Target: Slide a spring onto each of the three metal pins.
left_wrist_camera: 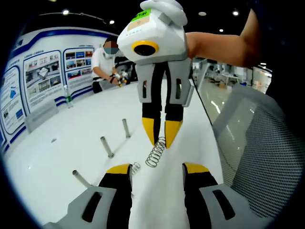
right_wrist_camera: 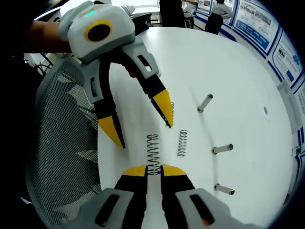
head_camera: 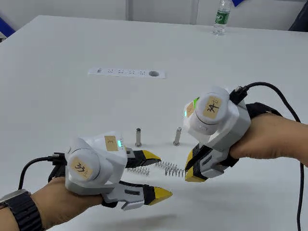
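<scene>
Right gripper view: the right gripper (right_wrist_camera: pixel 153 169) has its yellow-tipped jaws clenched on the near end of a thin, silvery coiled wire spring (right_wrist_camera: pixel 152 151). The rest of the spring lies out in front over the smooth white table (right_wrist_camera: pixel 228 62). Two shorter springs of the same wire lie loose on the table, one just beside the held spring (right_wrist_camera: pixel 182 142) and one near a jaw tip of the left gripper (left_wrist_camera: pixel 157 169), whose jaws stand released with nothing between them. The three short, polished metal pins (right_wrist_camera: pixel 222 149) stand in a row, well apart from the springs and all bare. The spring looks very light and bendy, so it will likely sag or buckle if pushed from far back, and a hard pinch could flatten the coils or flick it away. An end grip across a few coils seems sound, as it leaves the far mouth open for a pin. The pins look rigid and slippery; whether they are fixed to the table I cannot tell.
</scene>
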`<state>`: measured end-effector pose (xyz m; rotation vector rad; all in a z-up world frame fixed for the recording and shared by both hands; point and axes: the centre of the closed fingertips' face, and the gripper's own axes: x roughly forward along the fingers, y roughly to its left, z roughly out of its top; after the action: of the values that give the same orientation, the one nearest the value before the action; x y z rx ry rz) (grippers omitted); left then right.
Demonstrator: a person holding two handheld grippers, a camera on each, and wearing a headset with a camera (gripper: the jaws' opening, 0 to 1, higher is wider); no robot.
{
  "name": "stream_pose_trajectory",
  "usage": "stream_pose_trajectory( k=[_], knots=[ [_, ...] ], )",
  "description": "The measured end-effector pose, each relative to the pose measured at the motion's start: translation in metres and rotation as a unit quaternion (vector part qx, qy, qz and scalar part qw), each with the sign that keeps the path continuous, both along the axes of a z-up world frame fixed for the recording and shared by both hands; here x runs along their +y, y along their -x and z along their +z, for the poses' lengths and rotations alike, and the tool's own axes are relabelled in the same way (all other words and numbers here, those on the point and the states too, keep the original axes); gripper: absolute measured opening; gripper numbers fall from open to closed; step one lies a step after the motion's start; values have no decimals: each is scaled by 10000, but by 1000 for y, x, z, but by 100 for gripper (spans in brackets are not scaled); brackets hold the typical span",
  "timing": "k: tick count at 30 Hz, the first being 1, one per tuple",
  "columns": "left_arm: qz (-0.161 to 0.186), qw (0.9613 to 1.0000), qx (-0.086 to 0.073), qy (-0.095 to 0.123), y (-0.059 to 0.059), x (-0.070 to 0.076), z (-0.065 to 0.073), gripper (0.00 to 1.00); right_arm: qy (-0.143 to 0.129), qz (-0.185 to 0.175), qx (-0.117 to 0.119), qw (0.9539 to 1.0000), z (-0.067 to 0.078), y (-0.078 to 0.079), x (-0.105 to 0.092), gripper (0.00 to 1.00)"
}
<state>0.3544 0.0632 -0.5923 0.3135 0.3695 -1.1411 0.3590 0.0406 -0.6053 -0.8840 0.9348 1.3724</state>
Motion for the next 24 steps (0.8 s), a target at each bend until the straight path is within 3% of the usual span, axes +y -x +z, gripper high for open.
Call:
stream_pose_trajectory(
  k=[16,24],
  knots=[
    [-402,9992,-12,-33,14,-12,-2,18,88,555,105,9984,-2,19,5,12],
    [-460,9989,-20,-65,16,-12,-3,13,134,619,138,9979,-3,22,5,12]
  ],
)
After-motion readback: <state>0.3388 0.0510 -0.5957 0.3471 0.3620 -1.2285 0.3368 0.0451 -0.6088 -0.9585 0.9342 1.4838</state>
